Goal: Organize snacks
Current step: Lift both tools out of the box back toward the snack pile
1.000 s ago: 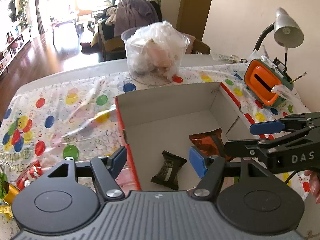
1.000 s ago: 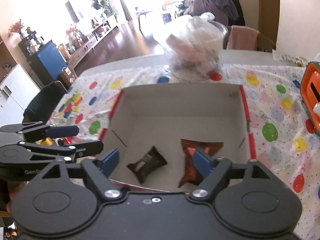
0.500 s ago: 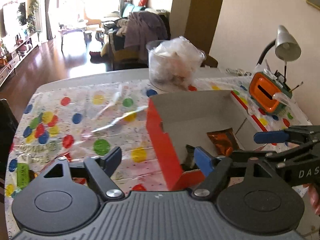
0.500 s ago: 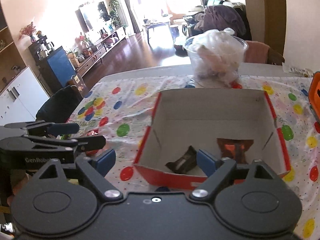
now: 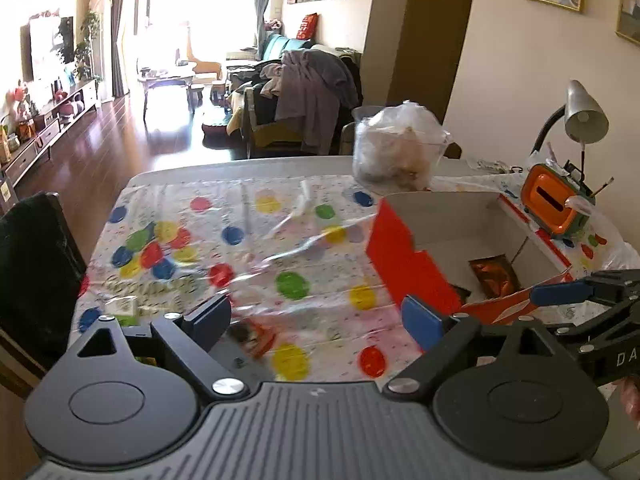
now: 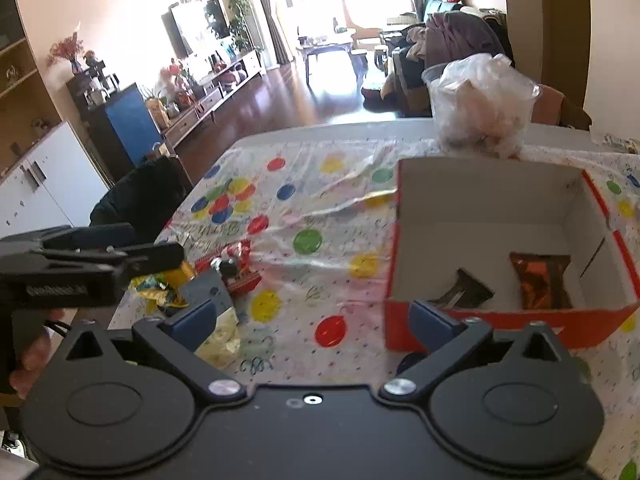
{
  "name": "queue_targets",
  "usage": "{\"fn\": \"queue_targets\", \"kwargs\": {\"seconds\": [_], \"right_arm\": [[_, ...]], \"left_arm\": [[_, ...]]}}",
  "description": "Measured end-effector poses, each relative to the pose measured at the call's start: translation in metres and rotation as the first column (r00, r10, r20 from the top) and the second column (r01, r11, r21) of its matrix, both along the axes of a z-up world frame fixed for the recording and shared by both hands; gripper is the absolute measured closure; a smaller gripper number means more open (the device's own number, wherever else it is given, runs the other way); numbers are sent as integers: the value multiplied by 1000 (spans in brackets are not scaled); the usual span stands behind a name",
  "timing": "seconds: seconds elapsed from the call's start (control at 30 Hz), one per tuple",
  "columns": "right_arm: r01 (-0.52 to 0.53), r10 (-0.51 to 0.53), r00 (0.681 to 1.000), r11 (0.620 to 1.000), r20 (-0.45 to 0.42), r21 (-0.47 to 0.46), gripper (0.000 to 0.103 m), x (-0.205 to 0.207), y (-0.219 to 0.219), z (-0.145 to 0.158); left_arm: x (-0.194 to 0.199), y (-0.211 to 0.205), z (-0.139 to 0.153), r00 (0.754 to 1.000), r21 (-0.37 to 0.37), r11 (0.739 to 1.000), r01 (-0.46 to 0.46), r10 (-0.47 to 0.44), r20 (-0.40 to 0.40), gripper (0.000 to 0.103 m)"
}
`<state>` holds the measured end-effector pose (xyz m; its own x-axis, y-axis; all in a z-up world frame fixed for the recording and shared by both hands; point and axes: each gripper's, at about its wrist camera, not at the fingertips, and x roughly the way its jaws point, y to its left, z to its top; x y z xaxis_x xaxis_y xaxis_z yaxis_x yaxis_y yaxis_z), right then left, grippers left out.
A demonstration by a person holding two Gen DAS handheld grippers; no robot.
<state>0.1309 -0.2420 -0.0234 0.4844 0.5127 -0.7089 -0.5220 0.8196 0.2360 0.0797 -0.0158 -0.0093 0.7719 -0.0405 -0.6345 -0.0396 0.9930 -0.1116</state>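
Here, a table [image 5: 192, 174] covered by a dotted cloth [image 5: 256, 240] is seen from two handheld grippers. The left gripper [image 5: 318, 318] is held with its jaws spread wide and nothing between them, above the cloth. The right gripper [image 6: 314, 318] is likewise spread and empty. A red box [image 6: 500, 320] with a white inside is set on the right of the table; a dark snack [image 6: 466, 290] and an orange snack [image 6: 542, 280] are lain apart on its floor. Loose snacks [image 6: 236, 268] are scattered on the cloth left of the box, near the table edge. A bagged tub [image 6: 480, 106] is placed just behind the box.
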Motion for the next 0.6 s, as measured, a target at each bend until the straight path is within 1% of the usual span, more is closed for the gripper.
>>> {"fn": "queue_targets", "kwargs": {"seconds": [0.17,0.27,0.4,0.5,0.6], "right_arm": [[11,-12,999,1000,-30,-26,0,-10,30,-15],[-1,-1,999,999,-47,-44,0,-14,47,-26],[-59,55,997,994,-55,-88,0,-19,73,-41],[-124,116,991,985,-71,-121,0,-21,92,-52],[-166,154,984,975,-90,-146,0,-21,109,-64]], "left_arm": [[-11,37,-13,999,26,1000,-9,10,-34,9],[-17,57,-25,998,30,1000,4,-3,-63,9],[-22,79,-46,990,29,999,21,-17,-137,9],[-21,88,-67,977,27,999,34,-28,-212,9],[-23,98,-88,965,32,999,31,-22,-262,9]]}}
